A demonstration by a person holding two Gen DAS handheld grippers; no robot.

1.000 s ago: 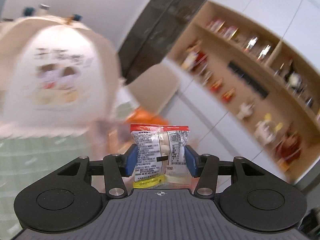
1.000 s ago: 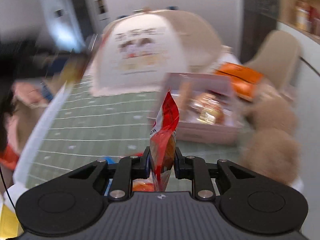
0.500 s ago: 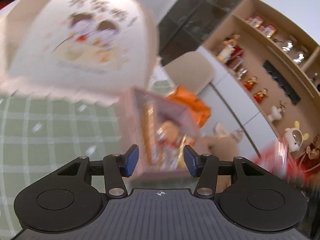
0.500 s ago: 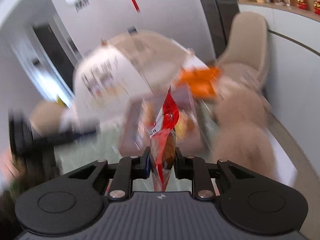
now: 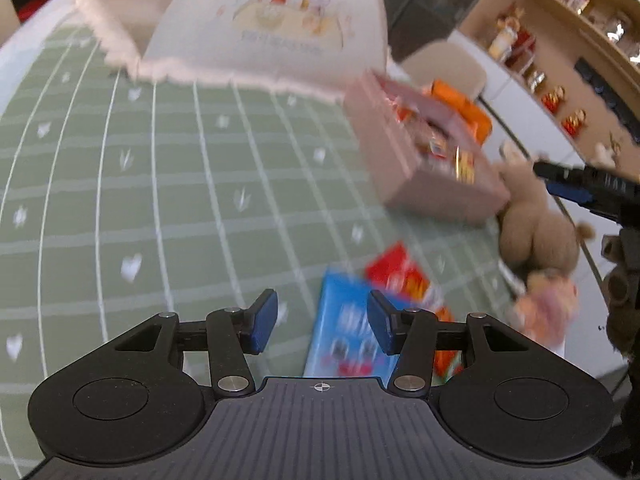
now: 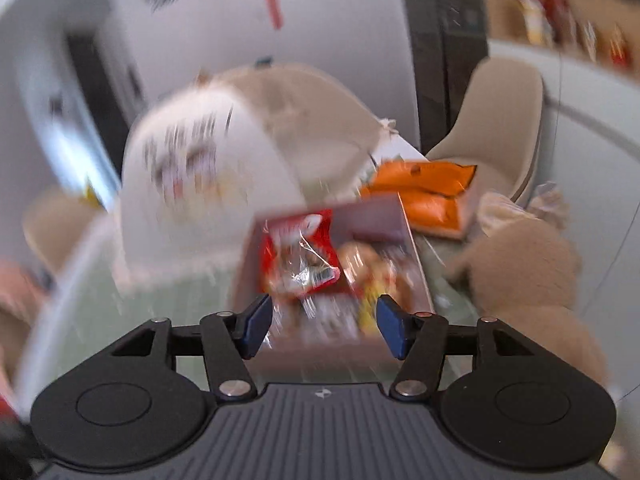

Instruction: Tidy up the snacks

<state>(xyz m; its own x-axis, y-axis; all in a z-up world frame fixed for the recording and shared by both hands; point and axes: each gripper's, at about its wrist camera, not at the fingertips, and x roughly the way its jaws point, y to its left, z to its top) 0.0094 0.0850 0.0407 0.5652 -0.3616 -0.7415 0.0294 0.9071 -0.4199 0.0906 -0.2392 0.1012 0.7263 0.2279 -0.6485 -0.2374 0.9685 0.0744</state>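
My left gripper (image 5: pixel 322 322) is open and empty, low over the green checked tablecloth (image 5: pixel 140 200). A blue snack packet (image 5: pixel 346 332) lies just beyond its fingers, with a red packet (image 5: pixel 400 276) beside it. The pink box (image 5: pixel 420 160) with snacks stands at the right. My right gripper (image 6: pixel 324 320) is open above the pink box (image 6: pixel 376 220). A red snack packet (image 6: pixel 300 252) is free of the jaws, over or in the box. The right gripper's tip shows in the left wrist view (image 5: pixel 576 188).
A domed beige food cover (image 5: pixel 272 20) stands at the back of the table. An orange bag (image 6: pixel 424 196) lies behind the box. A brown plush toy (image 6: pixel 528 264) sits to the right of the box. A beige chair (image 6: pixel 504 112) and wall shelves (image 5: pixel 560 40) stand beyond.
My left gripper let go of its white packet about half a second back and dropped toward the table's loose packets. My right gripper has just opened and released the red packet over the box.
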